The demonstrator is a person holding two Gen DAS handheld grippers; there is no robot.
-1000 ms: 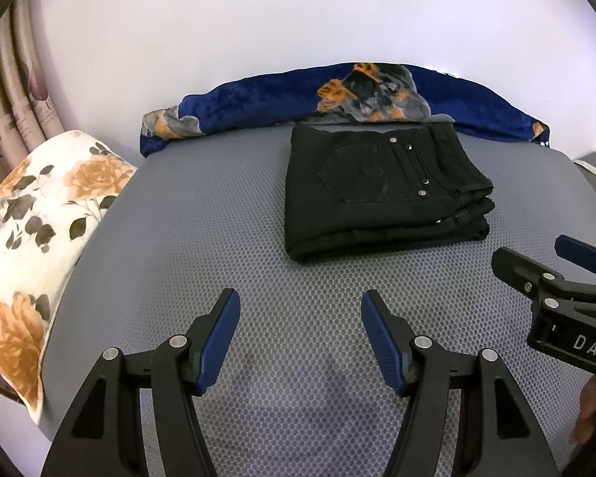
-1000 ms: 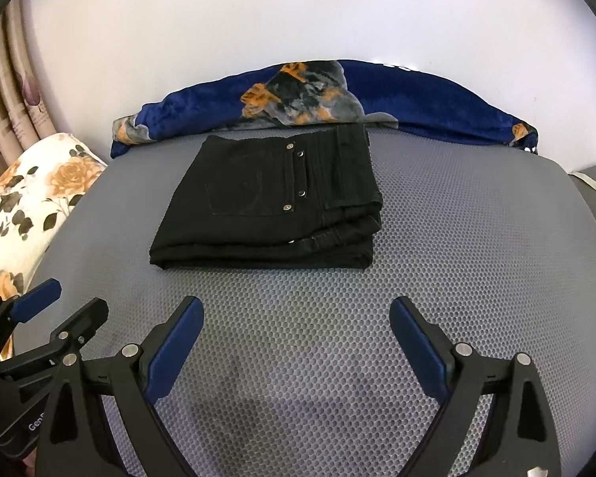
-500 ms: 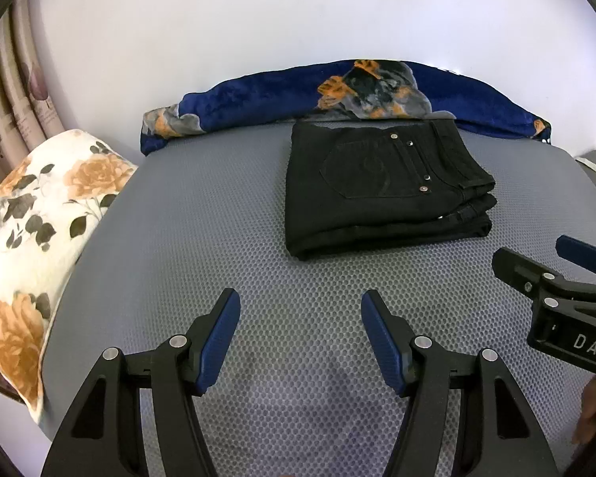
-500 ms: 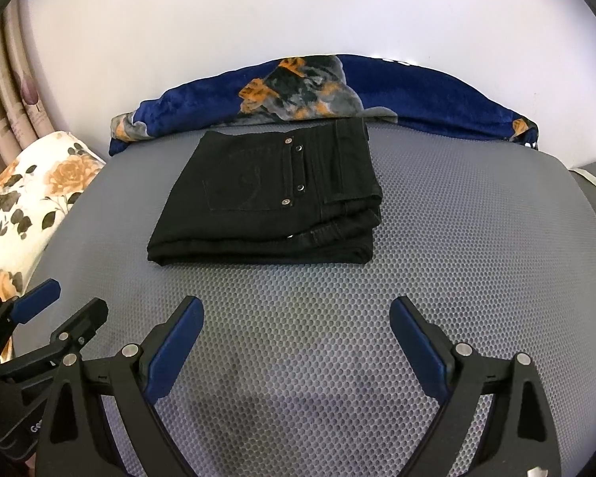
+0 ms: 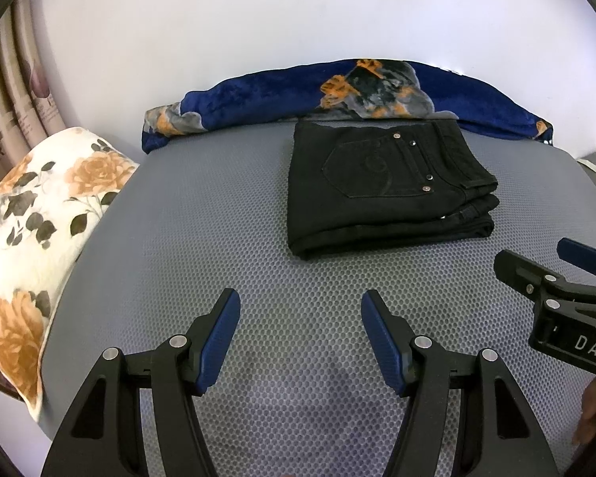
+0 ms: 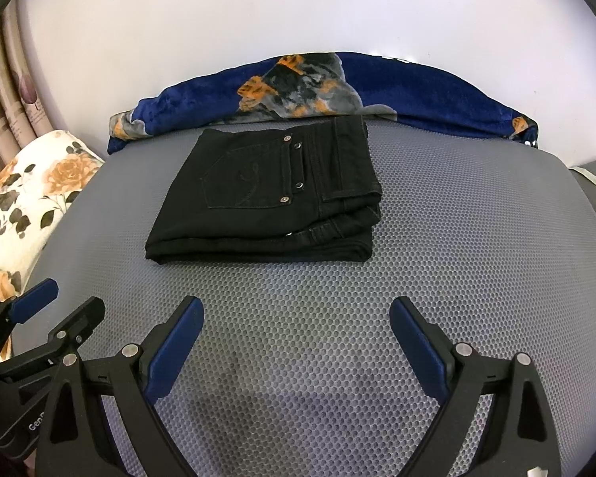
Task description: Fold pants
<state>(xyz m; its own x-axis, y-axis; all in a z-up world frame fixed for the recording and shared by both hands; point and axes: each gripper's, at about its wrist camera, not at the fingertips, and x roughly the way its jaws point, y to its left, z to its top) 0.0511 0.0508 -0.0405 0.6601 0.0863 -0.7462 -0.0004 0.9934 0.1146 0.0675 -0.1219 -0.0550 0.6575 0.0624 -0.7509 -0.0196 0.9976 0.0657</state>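
A: State the condition and position of the pants [image 6: 266, 194].

B: The black pants lie folded into a compact stack of several layers on the grey mesh mattress [image 6: 457, 270]. A back pocket with metal rivets faces up; the waistband edges are on the right side of the stack. The stack sits toward the far part of the mattress, with its far edge just beside the blue blanket [image 6: 417, 95].

A: Describe the blanket.

B: It is rolled along the far edge of the mattress, against the white wall [image 6: 258, 12], and carries an orange and grey print.

A: Report the left gripper [image 5: 300, 318].

B: Its jaws are spread, nothing between them. It is on the near side of the pants, well apart from them, over bare mattress.

A: Report the right gripper [image 6: 296, 322].

B: Its jaws are also spread and empty, likewise on the near side of the stack, with its fingers wider apart than the left pair.

A: Surroundings?

B: A floral pillow [image 5: 39, 214] lies off the left edge of the mattress. Curtains [image 5: 16, 91] hang at far left.
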